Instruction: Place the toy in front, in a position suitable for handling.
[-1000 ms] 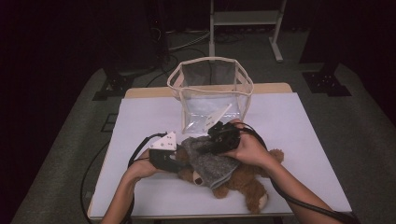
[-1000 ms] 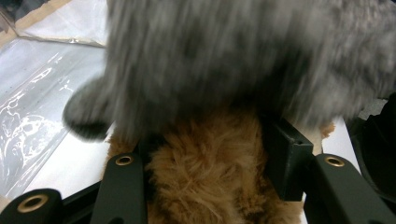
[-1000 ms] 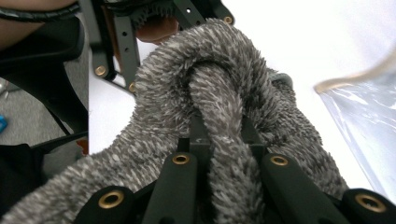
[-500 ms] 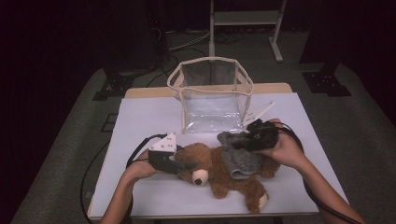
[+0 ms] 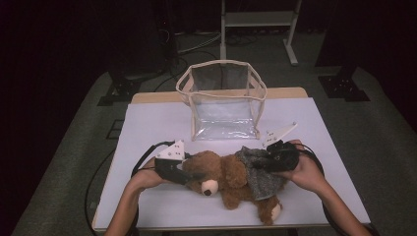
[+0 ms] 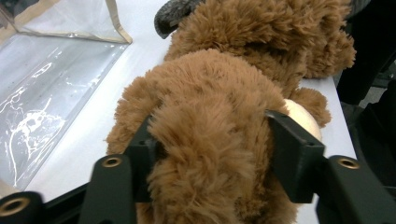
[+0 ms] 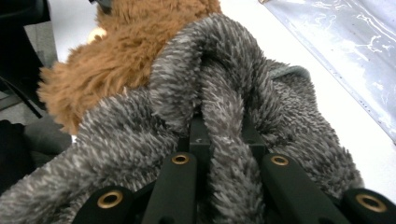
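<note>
Since the earlier frame the right gripper [image 5: 265,162] has dragged the grey fuzzy knit garment [image 5: 258,172] off the brown plush teddy bear [image 5: 223,177] toward its legs, jaws clamped on a fold. The bear lies on the white surface [image 5: 147,123] before the clear plastic bag [image 5: 223,101]. The left gripper [image 6: 210,154], jaws just eased wider, straddles the head; pin it firmly while pulling.

text: none legible | labels: none | numbers: none
</note>
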Available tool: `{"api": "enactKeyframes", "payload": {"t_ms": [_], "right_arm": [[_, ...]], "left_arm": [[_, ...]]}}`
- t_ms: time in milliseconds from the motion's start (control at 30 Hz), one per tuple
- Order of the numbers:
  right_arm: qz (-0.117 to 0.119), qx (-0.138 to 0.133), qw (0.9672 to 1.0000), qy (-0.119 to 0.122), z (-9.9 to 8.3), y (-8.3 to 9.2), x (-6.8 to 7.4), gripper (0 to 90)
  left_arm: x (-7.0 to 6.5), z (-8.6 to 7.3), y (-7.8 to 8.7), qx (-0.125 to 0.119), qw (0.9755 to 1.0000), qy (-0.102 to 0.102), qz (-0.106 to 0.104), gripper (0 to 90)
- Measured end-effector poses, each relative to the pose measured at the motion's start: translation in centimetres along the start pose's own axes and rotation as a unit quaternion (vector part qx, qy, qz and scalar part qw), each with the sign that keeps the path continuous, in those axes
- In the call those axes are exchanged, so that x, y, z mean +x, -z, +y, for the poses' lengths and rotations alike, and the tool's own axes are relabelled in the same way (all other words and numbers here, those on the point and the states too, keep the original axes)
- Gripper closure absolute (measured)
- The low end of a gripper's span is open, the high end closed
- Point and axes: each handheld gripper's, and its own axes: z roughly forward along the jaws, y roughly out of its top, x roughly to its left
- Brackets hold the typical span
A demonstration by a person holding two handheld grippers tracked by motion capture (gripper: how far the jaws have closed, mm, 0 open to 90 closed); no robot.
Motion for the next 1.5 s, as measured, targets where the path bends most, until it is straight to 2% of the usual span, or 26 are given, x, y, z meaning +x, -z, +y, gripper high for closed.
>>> {"api": "enactKeyframes", "payload": {"t_ms": [100,167,267,333,467,567,633,733,767,833,900,1000,1133,1200,1300,1333,1433,1500], "right_arm": [[-0.002,-0.012,0.9999,-0.001,-0.9,0.0,0.6,80.2],[-0.001,-0.022,0.9998,-0.001,-1.5,0.1,1.0,80.3],[0.003,-0.033,0.9994,-0.004,-2.3,0.3,1.3,80.3],[0.005,-0.039,0.9992,-0.008,-2.7,0.4,1.4,80.4],[0.008,-0.044,0.9989,-0.015,-3.5,0.6,1.4,80.4],[0.015,-0.048,0.9985,-0.022,-4.1,0.8,1.1,80.4],[0.017,-0.054,0.9980,-0.027,-4.3,1.0,0.8,80.3],[0.015,-0.060,0.9973,-0.039,-4.4,1.3,0.1,80.1],[0.011,-0.062,0.9971,-0.042,-4.3,1.5,-0.2,80.1],[0.006,-0.067,0.9967,-0.046,-3.9,1.8,-0.7,80.1],[-0.001,-0.069,0.9965,-0.048,-3.3,2.1,-1.3,80.1],[-0.006,-0.079,0.9954,-0.054,-2.2,2.3,-2.6,80.1],[-0.001,-0.093,0.9936,-0.063,-0.3,2.0,-4.5,80.1],[0.001,-0.089,0.9942,-0.061,0.5,1.3,-5.0,80.1],[0.008,-0.071,0.9958,-0.057,1.2,0.1,-5.1,80.0],[0.012,-0.065,0.9964,-0.053,1.2,-0.3,-4.9,80.0],[0.026,-0.055,0.9972,-0.044,0.8,-1.1,-4.0,80.1],[0.035,-0.049,0.9975,-0.037,0.6,-1.6,-3.1,80.2]], "left_arm": [[0.1,0.4,-0.1,0.001,1.0000,0.003,-0.003,30.0],[-0.1,0.8,-0.5,0.004,1.0000,-0.002,0.001,22.5],[-0.1,1.6,-1.6,0.028,0.9996,0.000,0.002,11.0],[0.1,1.8,-2.4,0.040,0.9992,0.000,-0.004,7.6],[0.5,2.1,-3.4,0.040,0.9988,0.016,-0.023,3.2],[0.4,2.6,-4.1,0.060,0.9975,0.004,-0.039,3.6],[0.3,3.0,-4.3,0.066,0.9969,-0.006,-0.042,14.2],[0.4,3.6,-4.2,0.072,0.9969,-0.028,-0.015,36.1],[0.4,3.7,-4.1,0.073,0.9967,-0.035,-0.004,40.1],[0.7,4.2,-3.9,0.073,0.9960,-0.050,0.016,43.2],[1.1,4.8,-3.6,0.070,0.9957,-0.053,0.028,45.5],[1.7,5.6,-3.5,0.078,0.9929,-0.077,0.046,46.8],[2.3,6.4,-3.2,0.073,0.9906,-0.093,0.070,47.1],[2.6,6.4,-3.0,0.074,0.9900,-0.093,0.076,47.0],[2.5,5.3,-2.6,0.068,0.9918,-0.079,0.073,46.1],[2.4,4.7,-2.4,0.069,0.9924,-0.076,0.068,45.3],[1.6,3.0,-1.7,0.047,0.9966,-0.051,0.044,39.9],[1.1,2.5,-1.3,0.044,0.9976,-0.044,0.030,31.5]]}}
